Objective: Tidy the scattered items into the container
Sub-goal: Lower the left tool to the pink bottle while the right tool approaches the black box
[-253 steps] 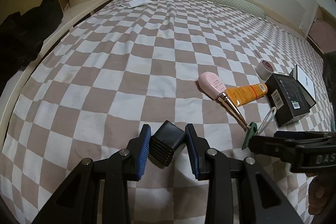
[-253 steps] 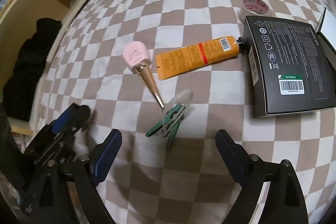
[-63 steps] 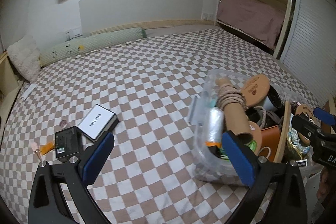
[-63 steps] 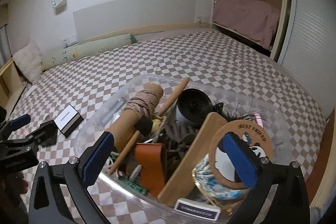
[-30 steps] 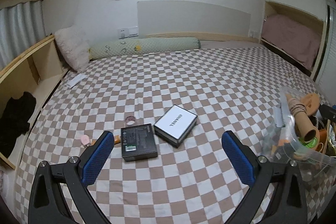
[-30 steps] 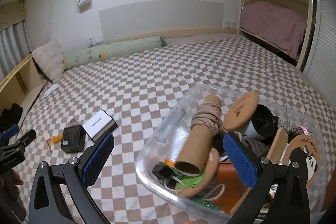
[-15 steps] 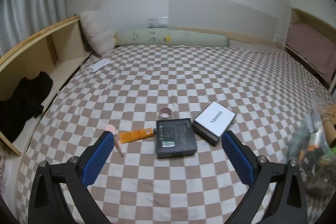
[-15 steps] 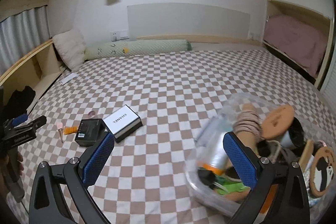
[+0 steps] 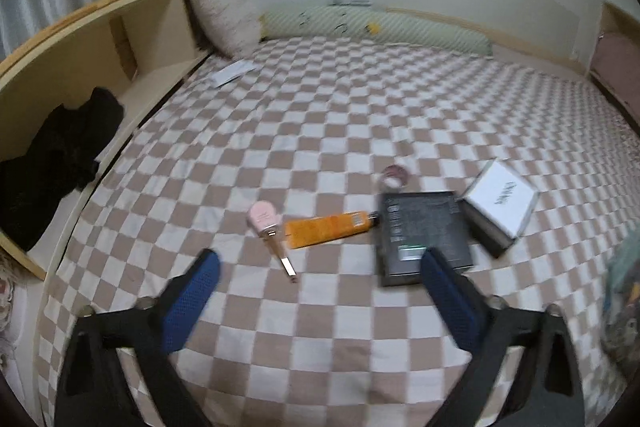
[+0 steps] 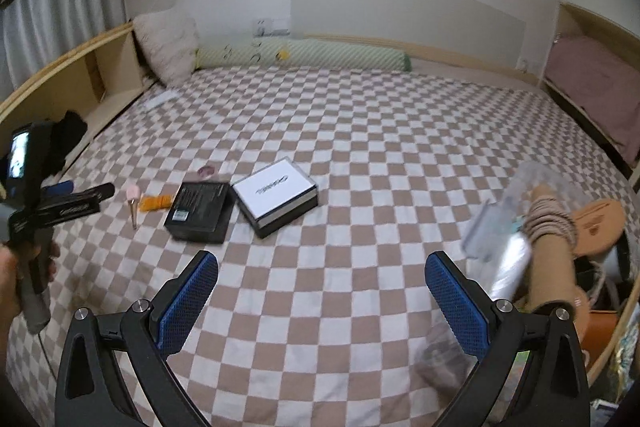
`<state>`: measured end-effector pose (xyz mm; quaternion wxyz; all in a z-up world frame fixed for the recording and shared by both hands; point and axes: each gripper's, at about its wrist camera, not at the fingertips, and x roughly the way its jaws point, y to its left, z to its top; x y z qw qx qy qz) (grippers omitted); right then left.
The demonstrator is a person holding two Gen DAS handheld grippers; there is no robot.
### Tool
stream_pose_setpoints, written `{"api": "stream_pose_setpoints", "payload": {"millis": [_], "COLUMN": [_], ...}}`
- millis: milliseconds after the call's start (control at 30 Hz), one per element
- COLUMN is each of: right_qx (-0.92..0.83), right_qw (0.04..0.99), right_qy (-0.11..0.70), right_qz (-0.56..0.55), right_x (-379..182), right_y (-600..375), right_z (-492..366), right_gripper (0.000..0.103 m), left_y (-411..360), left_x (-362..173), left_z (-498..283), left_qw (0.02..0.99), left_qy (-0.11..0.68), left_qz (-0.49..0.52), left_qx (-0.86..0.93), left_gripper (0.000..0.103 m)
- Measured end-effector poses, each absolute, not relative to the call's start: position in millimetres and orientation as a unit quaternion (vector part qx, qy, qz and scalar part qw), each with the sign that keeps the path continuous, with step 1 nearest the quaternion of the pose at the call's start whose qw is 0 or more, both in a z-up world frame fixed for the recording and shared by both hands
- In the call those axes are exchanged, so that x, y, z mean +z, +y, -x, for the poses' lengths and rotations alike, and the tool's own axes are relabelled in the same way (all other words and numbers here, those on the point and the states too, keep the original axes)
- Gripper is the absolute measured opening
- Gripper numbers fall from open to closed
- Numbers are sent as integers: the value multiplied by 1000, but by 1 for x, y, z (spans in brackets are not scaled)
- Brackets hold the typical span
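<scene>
Remaining on checkered bedspread (image 9: 344,115): orange tube (image 9: 330,229), long axis running left-right in the left wrist view, cap touching black box (image 9: 424,235); pink gold-tipped applicator (image 9: 270,231), tip pointing toward camera; white box (image 9: 500,201); tape roll (image 9: 395,175). Clear container (image 10: 560,227) stands well apart, crammed. Left gripper (image 9: 318,269): jaws just been narrowing, wide, holding nothing. Right gripper (image 10: 320,271): wide apart, empty. Risks: pinching bedspread under the flat tube; overfull container shedding items.
</scene>
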<state>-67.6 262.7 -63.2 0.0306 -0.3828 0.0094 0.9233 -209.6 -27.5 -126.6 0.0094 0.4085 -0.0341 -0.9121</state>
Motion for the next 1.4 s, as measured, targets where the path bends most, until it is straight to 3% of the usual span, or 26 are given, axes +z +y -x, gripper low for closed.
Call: {"api": "stream_pose_setpoints", "payload": {"millis": [267, 433, 500, 600, 733, 1400], "right_qx": [919, 911, 908, 898, 883, 869], "right_qw": [4, -6, -7, -19, -30, -66], "right_qy": [-11, 8, 8, 12, 23, -40], "right_qz": [395, 412, 418, 440, 468, 489], "right_x": [-73, -83, -89, -102, -122, -151], "right_y": [241, 240, 239, 237, 233, 177], "right_z": [75, 84, 88, 96, 108, 164], "right_gripper": [102, 102, 102, 91, 89, 89], "left_y": [-54, -58, -59, -58, -56, -98], "left_x": [-163, -191, -199, -209, -218, -255], "left_z": [236, 255, 262, 273, 287, 328], "left_qw": [33, 35, 36, 32, 32, 90], "left_qy": [-19, -18, -15, -9, -12, -30], "left_qz": [-444, -475, -482, -487, -489, -476], "left_qx": [-895, -879, -875, -873, -872, -875], "left_gripper": [84, 70, 70, 70, 70, 70]}}
